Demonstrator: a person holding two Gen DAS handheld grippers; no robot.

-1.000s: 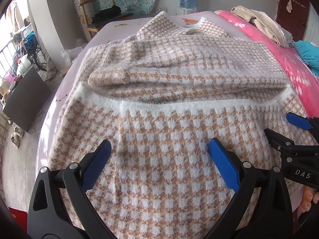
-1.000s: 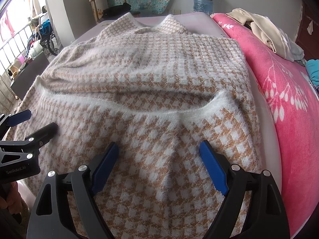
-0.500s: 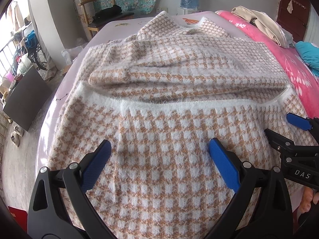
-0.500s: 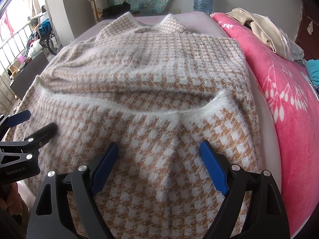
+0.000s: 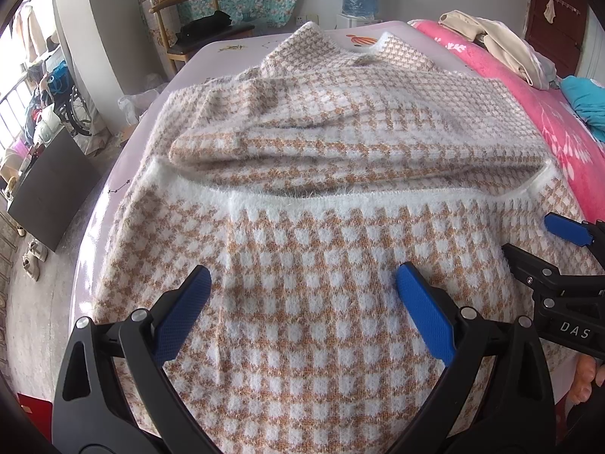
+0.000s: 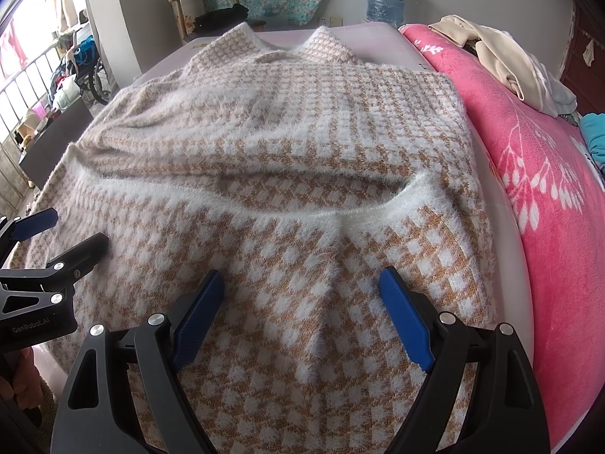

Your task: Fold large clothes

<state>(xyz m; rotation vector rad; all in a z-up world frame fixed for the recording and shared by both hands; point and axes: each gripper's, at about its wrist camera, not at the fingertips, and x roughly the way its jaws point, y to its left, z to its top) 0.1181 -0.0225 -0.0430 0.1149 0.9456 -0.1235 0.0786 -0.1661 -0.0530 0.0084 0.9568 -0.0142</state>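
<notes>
The bed (image 5: 196, 60) carries the checked sweater (image 5: 340, 159), its hem already folded up across the middle. For the next fold, pinch both near corners evenly. Left gripper (image 5: 302, 295) and right gripper (image 6: 298, 302) hover spread, empty. Pink blanket (image 6: 548, 196) crowds three o'clock.

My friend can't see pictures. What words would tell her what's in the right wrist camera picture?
A fuzzy tan-and-white checked sweater lies on a bed, its bottom part folded up with the white hem across the middle. The right tongs hang open just above it, and the left tongs show at the left edge. A pink blanket lies alongside.
</notes>
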